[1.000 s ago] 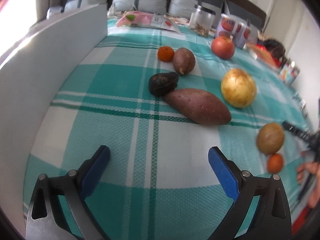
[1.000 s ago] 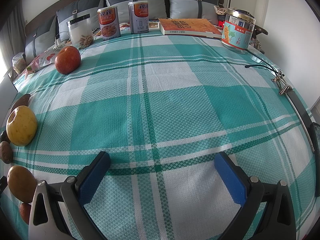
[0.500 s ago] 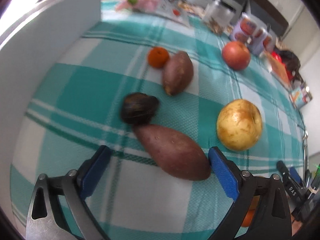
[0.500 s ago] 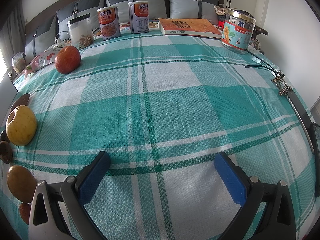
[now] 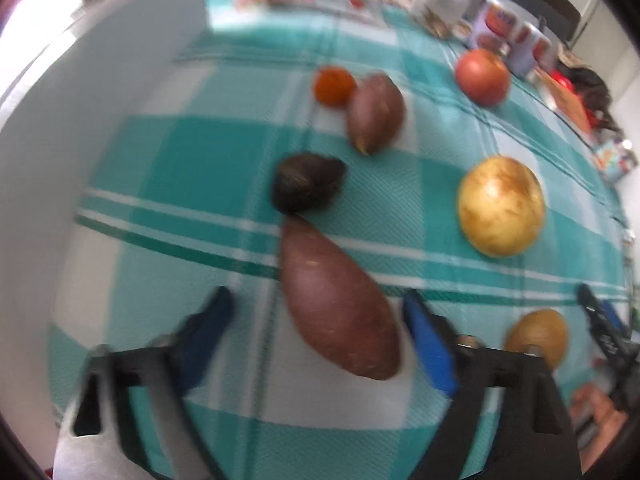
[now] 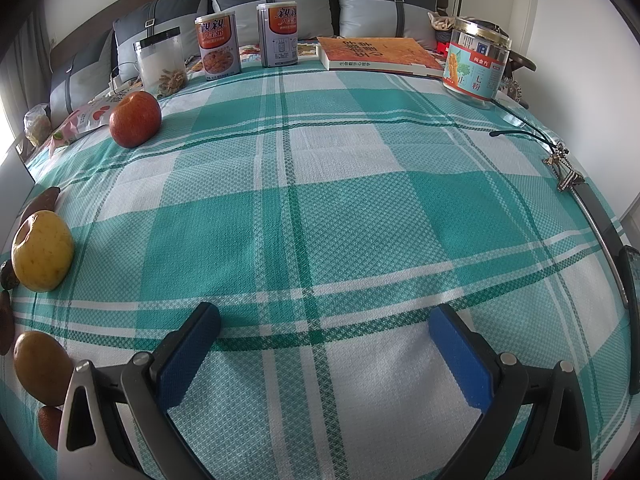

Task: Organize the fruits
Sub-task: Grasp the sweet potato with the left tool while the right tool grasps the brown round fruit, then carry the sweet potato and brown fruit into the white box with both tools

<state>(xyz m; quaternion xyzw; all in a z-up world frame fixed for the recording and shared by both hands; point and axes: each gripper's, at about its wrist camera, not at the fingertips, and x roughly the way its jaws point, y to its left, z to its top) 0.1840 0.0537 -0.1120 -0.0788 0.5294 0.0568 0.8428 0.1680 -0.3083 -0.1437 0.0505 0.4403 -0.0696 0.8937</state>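
My left gripper [image 5: 316, 336] is open, its blue pads on either side of a large sweet potato [image 5: 336, 300] lying on the checked cloth. A dark avocado [image 5: 308, 188] touches its far tip. Beyond lie a smaller sweet potato [image 5: 374, 114], a small orange [image 5: 334, 85], a red apple [image 5: 482, 76], a yellow pear [image 5: 500, 206] and a brown fruit [image 5: 538, 334]. My right gripper [image 6: 324, 354] is open and empty over bare cloth. Its view shows the apple [image 6: 135, 119], the pear [image 6: 42, 256] and the brown fruit [image 6: 38, 366] at the left.
A white board [image 5: 92, 92] stands along the left side. Cans [image 6: 218, 48], a clear jar [image 6: 160, 64], a book [image 6: 380, 54] and a tin [image 6: 476, 66] line the far edge. A cable and clip [image 6: 560, 160] lie at the right.
My left gripper has moved forward, so the large sweet potato now lies between its fingers. The right gripper has not moved.
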